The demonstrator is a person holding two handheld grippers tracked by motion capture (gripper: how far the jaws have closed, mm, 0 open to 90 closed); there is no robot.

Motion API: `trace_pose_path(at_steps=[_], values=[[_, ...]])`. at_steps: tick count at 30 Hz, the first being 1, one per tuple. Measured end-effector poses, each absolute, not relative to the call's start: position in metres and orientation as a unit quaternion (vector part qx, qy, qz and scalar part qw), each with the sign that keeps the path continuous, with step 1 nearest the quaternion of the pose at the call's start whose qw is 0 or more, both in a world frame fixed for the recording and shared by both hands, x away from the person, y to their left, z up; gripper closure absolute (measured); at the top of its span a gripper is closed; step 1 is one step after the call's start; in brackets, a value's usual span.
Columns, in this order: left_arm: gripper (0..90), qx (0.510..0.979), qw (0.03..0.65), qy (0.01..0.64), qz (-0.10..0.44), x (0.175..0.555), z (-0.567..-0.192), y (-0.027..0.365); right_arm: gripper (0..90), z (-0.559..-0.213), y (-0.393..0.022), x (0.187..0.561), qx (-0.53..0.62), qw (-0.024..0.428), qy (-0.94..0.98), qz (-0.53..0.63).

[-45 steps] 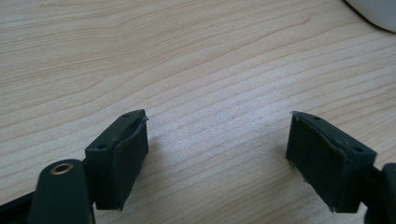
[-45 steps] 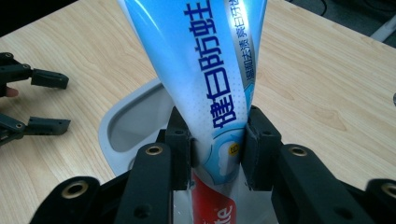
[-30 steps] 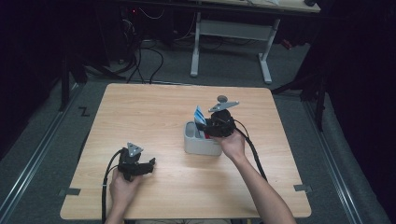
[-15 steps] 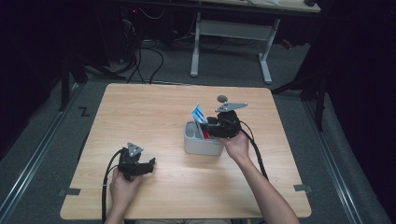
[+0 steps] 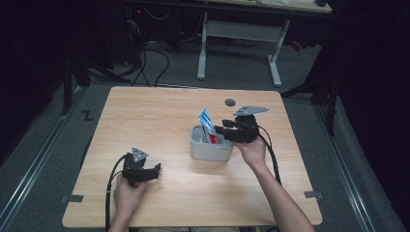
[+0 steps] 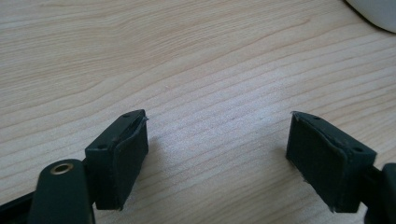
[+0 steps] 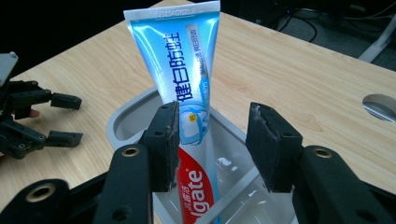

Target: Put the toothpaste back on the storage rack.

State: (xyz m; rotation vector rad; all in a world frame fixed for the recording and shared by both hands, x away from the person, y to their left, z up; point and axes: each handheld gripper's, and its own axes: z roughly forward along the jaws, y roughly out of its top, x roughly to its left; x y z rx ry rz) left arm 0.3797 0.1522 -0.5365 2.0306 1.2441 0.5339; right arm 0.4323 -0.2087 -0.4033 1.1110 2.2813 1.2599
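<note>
Right gripper (image 7: 212,140) just opened (jaws apart) around toothpaste tube (image 7: 187,84) in bin (image 7: 126,123)

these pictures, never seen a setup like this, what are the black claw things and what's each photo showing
A person sits at a wooden table, holding a hand-operated two-jaw gripper in each hand. The high view looks down from above. The other two pictures come from cameras riding on the grippers, looking along their black jaws.

The left gripper rests near the table, jaws open, holding nothing. The right gripper has just been opening; between its parted jaws stands a Colgate toothpaste tube, leaning in a grey plastic bin. The pads no longer press on the tube.
</note>
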Motion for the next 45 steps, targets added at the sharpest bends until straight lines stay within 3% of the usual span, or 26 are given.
trace_pose_path(at_steps=[45], values=[[21.1, 0.781, 0.343, 0.479, 0.205, 0.38, -0.537, 0.152, 55.3, -0.403, -0.275, 0.407, 0.445, 0.175, 0.745, 0.466]])
